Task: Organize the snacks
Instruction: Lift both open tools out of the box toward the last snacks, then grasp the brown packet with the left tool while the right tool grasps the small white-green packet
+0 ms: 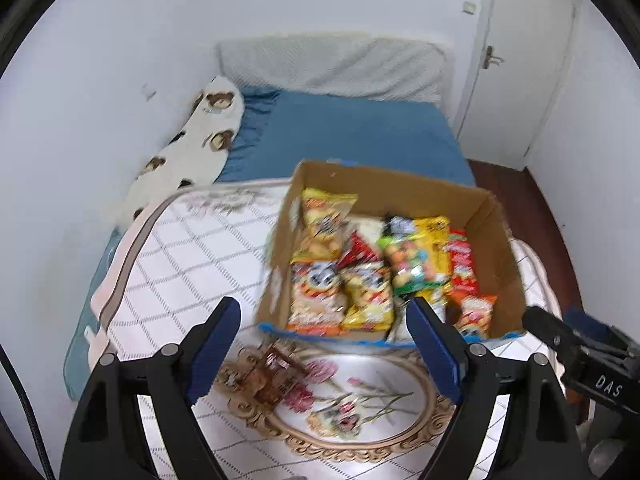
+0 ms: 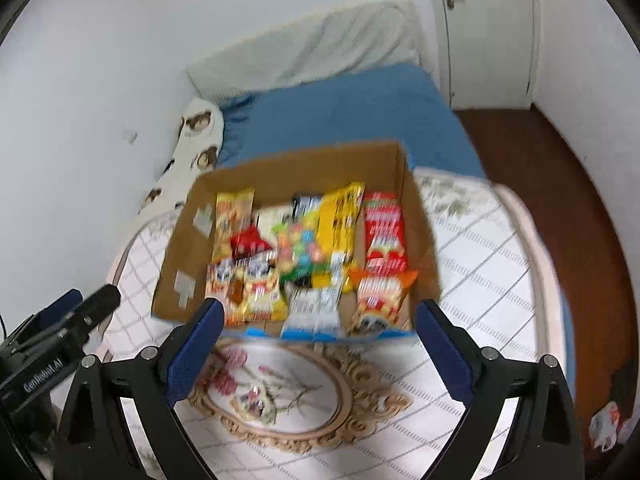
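1. I am looking down at a bed (image 1: 360,136) with a blue sheet, its near end covered by a white checked quilt (image 1: 192,264) printed with a gold oval floral frame.
2. A cardboard box (image 1: 400,188) sits on the quilt, just beyond the oval frame and ahead of both my claws.
3. The snacks (image 2: 304,256) lie packed inside the box: yellow, red and orange packets side by side, some overlapping. I see none loose on the quilt, so I judge the gathering mostly done; tidying the packets within the box may be what is left.
4. My left gripper (image 1: 322,316) is spread wide and holds nothing. The box lies ahead and slightly right of it, its near edge just past the fingertips.
5. My right gripper (image 2: 318,320) is likewise wide open and empty. The near box wall sits between its fingers (image 2: 196,344) in this view, apart from them as far as the blur allows.
6. A red striped packet (image 2: 384,232) lies along the box's right side, an orange packet (image 2: 380,292) nearer me.
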The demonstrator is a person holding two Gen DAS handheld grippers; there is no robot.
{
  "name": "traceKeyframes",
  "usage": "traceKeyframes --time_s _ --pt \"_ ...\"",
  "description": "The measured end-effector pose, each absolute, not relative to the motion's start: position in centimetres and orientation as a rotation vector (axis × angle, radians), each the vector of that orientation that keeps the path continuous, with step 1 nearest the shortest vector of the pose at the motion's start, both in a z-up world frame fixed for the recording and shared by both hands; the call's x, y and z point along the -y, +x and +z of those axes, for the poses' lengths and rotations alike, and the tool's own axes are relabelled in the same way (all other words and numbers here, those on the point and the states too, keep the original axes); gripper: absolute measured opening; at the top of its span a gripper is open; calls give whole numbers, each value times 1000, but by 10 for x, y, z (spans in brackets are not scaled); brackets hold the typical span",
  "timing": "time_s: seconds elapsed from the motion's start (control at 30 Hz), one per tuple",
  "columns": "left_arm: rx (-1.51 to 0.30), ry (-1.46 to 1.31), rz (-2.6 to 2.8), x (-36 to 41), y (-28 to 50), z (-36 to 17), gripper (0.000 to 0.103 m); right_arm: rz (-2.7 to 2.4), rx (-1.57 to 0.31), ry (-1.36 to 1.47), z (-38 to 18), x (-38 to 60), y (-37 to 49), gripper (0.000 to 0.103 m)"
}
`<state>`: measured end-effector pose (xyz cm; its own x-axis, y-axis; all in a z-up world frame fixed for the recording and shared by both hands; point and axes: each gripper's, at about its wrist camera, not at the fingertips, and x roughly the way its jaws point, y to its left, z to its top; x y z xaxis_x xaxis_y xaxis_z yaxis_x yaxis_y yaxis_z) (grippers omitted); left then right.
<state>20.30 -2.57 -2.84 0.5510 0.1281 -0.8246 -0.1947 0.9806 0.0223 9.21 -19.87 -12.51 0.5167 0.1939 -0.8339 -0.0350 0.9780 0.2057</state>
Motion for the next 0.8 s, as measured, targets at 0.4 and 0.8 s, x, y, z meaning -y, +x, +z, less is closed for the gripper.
traceKeyframes --time_s 0.4,0.8 --pt "-1231 0 241 -48 167 -149 84 275 -1310 142 -268 107 70 76" --pt "-1358 373 11 -24 187 -231 84 249 -1444 57 -361 55 68 46"
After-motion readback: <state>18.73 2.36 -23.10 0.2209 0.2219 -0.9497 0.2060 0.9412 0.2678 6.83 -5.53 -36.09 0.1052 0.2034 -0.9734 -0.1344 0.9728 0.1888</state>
